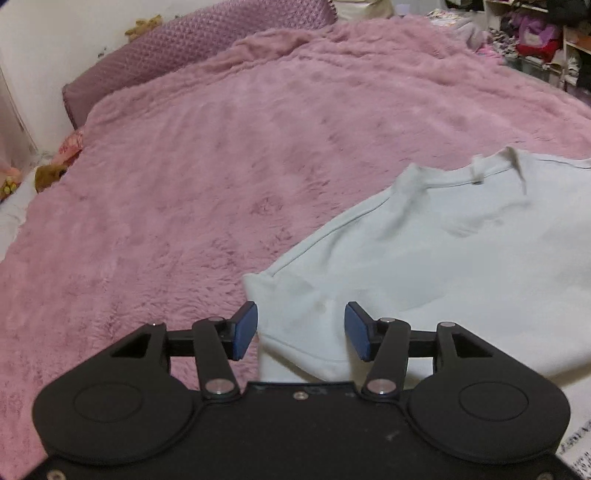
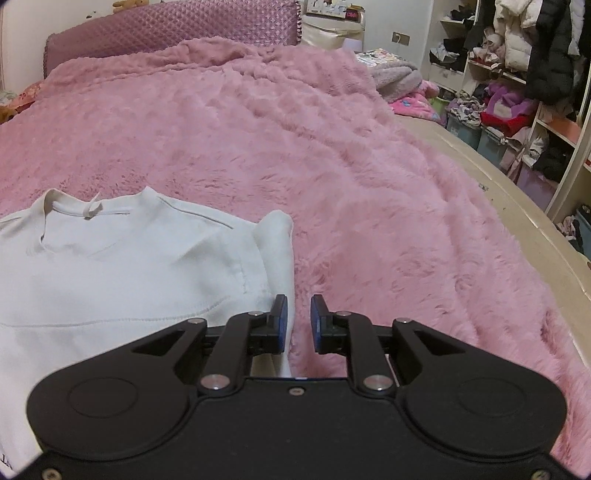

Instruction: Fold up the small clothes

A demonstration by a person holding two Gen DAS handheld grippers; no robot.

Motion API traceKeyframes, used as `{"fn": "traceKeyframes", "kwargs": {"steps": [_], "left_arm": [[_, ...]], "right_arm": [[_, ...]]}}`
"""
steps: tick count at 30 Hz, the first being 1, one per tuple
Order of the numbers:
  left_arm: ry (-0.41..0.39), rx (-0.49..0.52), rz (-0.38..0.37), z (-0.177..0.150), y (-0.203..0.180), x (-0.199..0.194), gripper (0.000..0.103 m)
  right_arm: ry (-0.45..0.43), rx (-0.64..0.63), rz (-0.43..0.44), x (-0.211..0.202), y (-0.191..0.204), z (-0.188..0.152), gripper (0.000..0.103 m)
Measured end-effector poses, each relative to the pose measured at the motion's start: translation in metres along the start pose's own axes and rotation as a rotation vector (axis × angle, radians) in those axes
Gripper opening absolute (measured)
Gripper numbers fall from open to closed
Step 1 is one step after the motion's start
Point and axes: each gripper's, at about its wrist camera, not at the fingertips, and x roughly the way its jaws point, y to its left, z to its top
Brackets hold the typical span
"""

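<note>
A white top (image 2: 122,266) lies spread on the pink fluffy blanket (image 2: 332,166) covering the bed, collar toward the purple headboard (image 2: 173,29) at 12 o'clock. The left tongs (image 1: 301,330) stand wide apart over the garment's sleeve end, its cuff edge between the blue pads (image 1: 246,328) without being pinched. The right tongs (image 2: 298,323) are slightly apart at the other sleeve's edge, which runs up toward 12 o'clock. Cluttered shelves (image 2: 517,92) stand at 2 o'clock.
</note>
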Motion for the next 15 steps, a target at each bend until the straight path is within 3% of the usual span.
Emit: {"fn": "traceKeyframes", "kwargs": {"steps": [5,6,8,9,15], "left_arm": [[0.073,0.002,0.022,0.004,-0.002,0.034,0.054],[0.063,-0.004,0.012,0.003,-0.002,0.036,0.045],[0.035,-0.018,-0.005,0.000,-0.003,0.035,0.011],[0.032,-0.031,0.023,0.000,-0.003,0.033,0.007],[-0.100,-0.202,0.075,0.006,0.011,0.010,0.006]], "right_arm": [[0.020,-0.009,-0.004,0.010,0.002,-0.002,0.010],[0.023,-0.014,-0.007,0.011,0.003,-0.003,0.010],[0.023,-0.022,-0.013,0.012,0.005,-0.004,0.010],[0.022,-0.026,-0.016,0.012,0.005,-0.005,0.010],[0.010,-0.017,-0.016,0.008,0.004,-0.005,0.010]]}}
